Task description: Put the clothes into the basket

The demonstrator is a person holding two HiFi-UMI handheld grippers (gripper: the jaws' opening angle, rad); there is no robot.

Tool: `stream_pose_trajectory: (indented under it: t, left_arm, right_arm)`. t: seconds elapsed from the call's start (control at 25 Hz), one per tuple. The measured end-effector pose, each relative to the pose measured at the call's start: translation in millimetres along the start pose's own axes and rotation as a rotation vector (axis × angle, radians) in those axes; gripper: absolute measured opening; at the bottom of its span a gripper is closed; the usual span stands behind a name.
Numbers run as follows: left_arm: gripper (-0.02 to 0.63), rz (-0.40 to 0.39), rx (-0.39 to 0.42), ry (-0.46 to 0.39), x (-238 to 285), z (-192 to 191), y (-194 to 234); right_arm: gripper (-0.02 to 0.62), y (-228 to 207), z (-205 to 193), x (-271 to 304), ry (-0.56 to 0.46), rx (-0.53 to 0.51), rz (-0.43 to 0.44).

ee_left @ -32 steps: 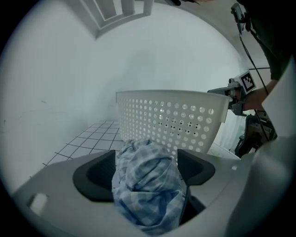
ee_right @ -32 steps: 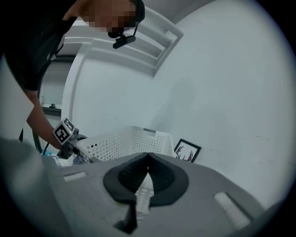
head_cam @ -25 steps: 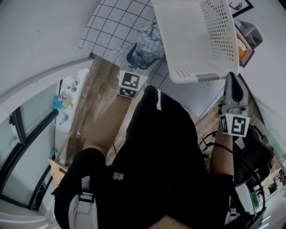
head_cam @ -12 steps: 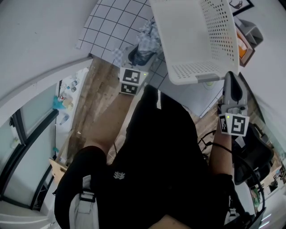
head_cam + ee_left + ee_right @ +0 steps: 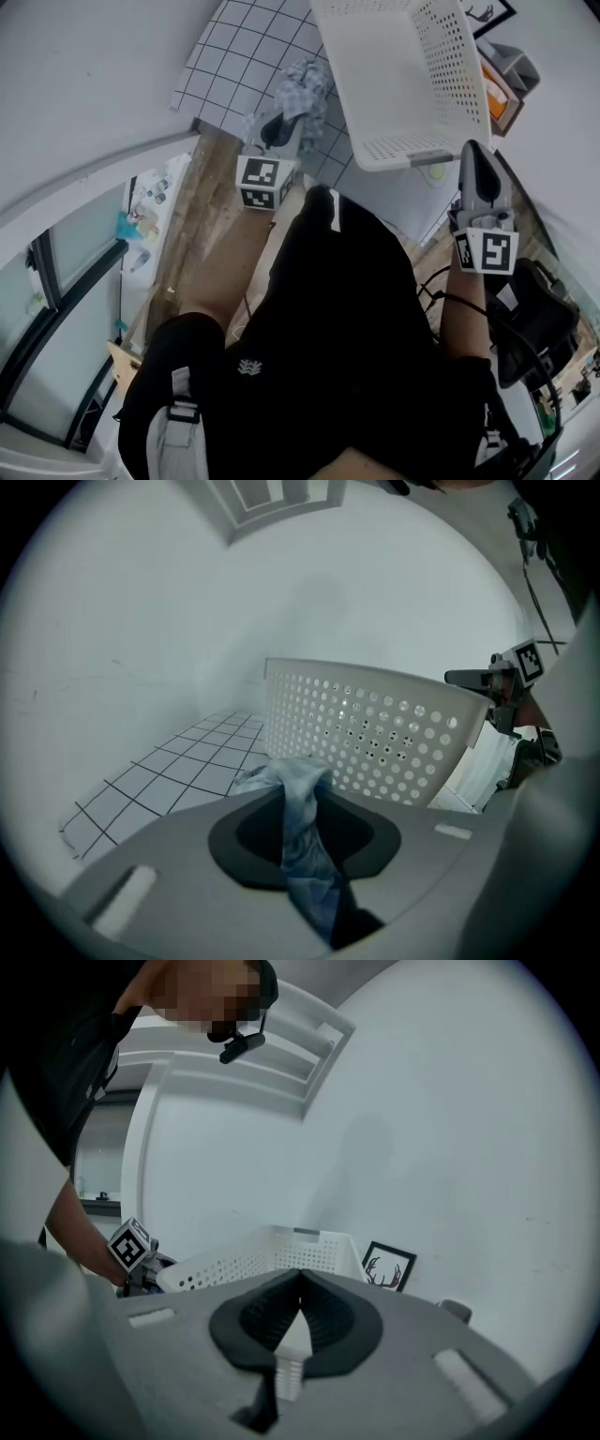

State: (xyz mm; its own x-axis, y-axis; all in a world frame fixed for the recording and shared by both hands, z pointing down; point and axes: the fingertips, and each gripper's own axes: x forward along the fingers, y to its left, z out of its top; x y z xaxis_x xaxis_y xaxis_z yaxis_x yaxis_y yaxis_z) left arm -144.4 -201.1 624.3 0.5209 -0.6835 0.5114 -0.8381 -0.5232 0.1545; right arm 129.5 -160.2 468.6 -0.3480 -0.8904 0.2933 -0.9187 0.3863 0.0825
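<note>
Our left gripper has just been closing and pinches the garment, which droops from its tips beside the basket; we judge it soft and light, best held by a bunched fold; our right gripper clamps the basket's rim.

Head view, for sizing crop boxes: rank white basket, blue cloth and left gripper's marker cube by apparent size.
1. White basket, clearly largest.
2-3. Blue cloth and left marker cube look alike; the cube sits nearer the camera, so unranked.
</note>
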Motion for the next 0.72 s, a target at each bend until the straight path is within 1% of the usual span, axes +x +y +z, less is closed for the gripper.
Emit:
stream_pose_trajectory:
  t: [0.2, 0.36, 0.6, 0.72]
  left_arm:
    - [0.074, 0.025, -0.001, -0.04, -21.2, 21.4, 7.1]
    - [0.072, 0.043, 0.016, -0.083, -35.3, 43.5, 7.2]
    - [0.071, 0.067, 0.037, -0.148, -59.3, 75.8, 3.3]
    - [0.071, 0.084, 0.027, -0.162, -71.0, 86.0, 4.5]
  right_arm:
    - [0.002, 6.3, 20.7, -0.9, -0.047, -0.004, 0.008]
    - [0.002, 9.4, 38.0, -5.2, -0.085, -0.001, 0.021]
    - [0.002, 14.2, 56.2, -16.3, -0.116, 0.0, 0.034]
    - [0.002, 17.0, 63.0, -19.5, -0.129, 0.006, 0.046]
